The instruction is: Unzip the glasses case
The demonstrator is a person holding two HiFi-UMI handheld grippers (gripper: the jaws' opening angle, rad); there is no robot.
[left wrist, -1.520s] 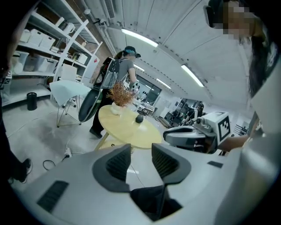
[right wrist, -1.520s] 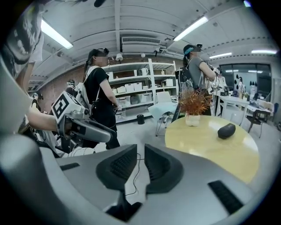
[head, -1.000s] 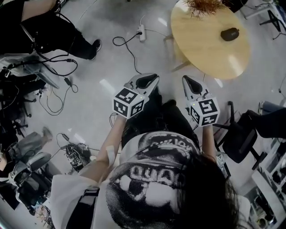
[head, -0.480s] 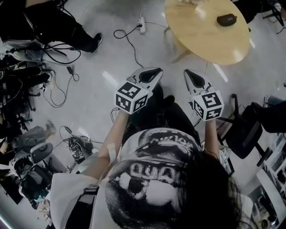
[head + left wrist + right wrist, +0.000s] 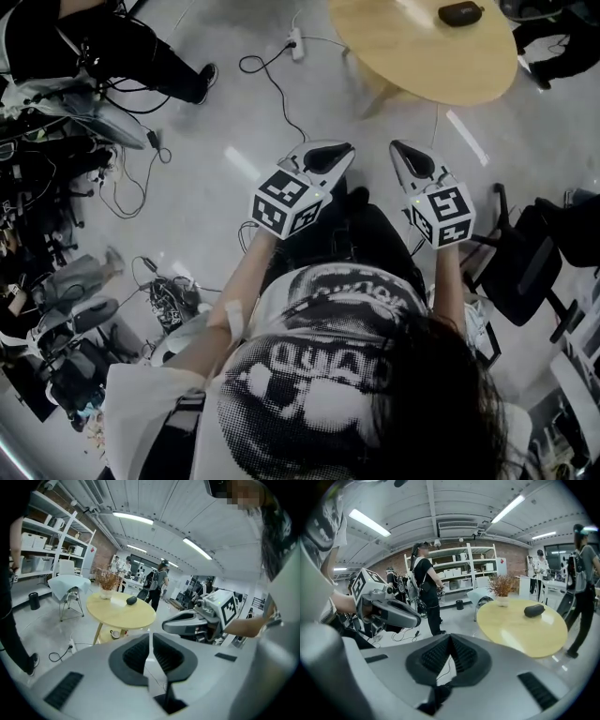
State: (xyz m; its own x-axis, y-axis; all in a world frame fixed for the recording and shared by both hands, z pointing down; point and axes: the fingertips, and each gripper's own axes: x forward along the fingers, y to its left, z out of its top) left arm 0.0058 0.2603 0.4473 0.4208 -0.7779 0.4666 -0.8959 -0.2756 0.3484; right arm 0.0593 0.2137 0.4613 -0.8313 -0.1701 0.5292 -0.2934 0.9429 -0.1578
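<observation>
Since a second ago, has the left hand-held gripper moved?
Yes. In the head view the left hand-held gripper now sits farther below the round table, so it has drawn away from it.

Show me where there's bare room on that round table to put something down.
The round table is mostly bare: the whole near part, this side of the dark glasses case and potted plant. Crowded: around the cables on the left.

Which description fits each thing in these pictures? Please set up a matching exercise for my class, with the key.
Things:
1. glasses case
2. power strip
3. left gripper
4. table

Descriptions:
A. white, on the floor
B. shut, holding nothing
C. round, light wood
D. dark, lying on the table

Pairs: 1-D, 2-A, 3-B, 4-C
</observation>
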